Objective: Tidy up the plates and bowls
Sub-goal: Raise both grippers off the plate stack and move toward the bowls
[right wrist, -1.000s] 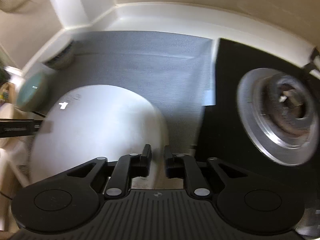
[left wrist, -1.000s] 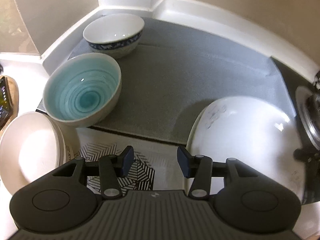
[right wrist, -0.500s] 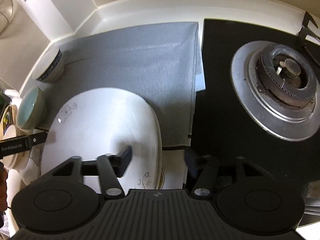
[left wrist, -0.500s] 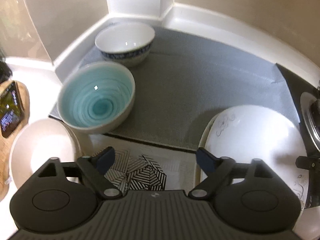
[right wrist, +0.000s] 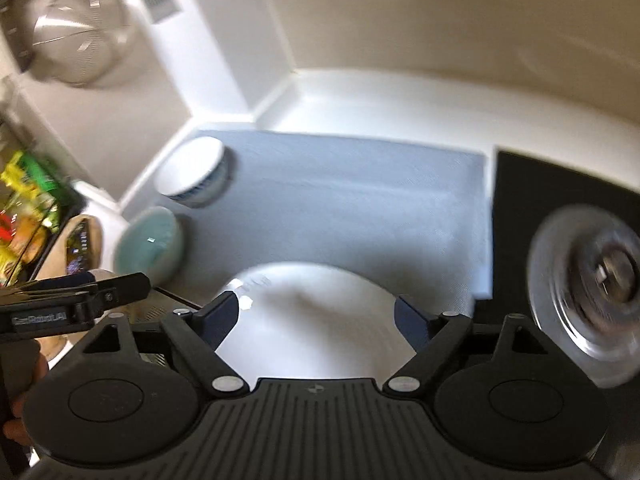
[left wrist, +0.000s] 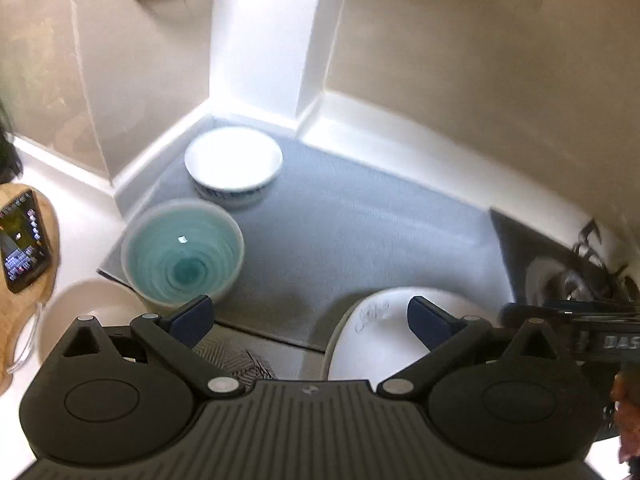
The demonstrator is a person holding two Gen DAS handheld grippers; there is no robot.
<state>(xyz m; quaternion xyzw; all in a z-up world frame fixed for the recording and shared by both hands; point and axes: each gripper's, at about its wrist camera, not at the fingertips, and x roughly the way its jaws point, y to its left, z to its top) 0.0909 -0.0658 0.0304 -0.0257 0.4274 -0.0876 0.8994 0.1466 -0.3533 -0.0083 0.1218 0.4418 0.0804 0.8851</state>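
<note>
A grey mat (left wrist: 360, 232) covers the counter and serves as the landmark here. At its far left corner sits a white bowl with a blue band (left wrist: 234, 168); just nearer along the left edge, a teal bowl (left wrist: 182, 254), probably grouped there as sorted bowls. A large white plate (right wrist: 316, 320) lies at the mat's near edge, partly overhanging it. A cream bowl (left wrist: 80, 312) sits off the mat's near-left corner, though blur makes its shape uncertain. Both tools hover above the near edge, angled downward. The left gripper (left wrist: 310, 320) is spread wide, holding nothing; the right gripper (right wrist: 316, 320) likewise gapes empty over the plate.
</note>
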